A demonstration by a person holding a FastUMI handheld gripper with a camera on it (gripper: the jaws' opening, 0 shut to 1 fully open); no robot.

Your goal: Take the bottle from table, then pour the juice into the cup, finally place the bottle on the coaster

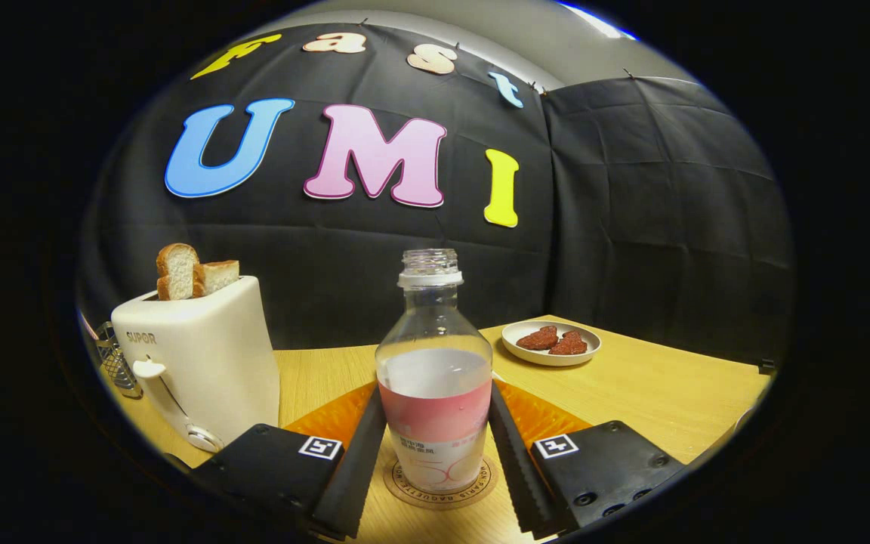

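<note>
A clear plastic bottle [435, 378] without a cap stands upright on a round cork coaster [408, 488] on the wooden table [669, 385]. It holds pale liquid up to about its shoulder and has a pink and white label. My gripper [435, 391] has one finger on each side of the bottle. Both fingertips [371, 423] lie against the bottle's sides at label height, so the gripper is shut on it. The bottle's base rests on the coaster between the fingers.
A white toaster [201, 363] with bread slices [178, 270] in its slots stands to the left of the fingers, with a wire basket [114, 359] behind it. Beyond the bottle to the right, a small white plate [514, 344] holds dark red pieces.
</note>
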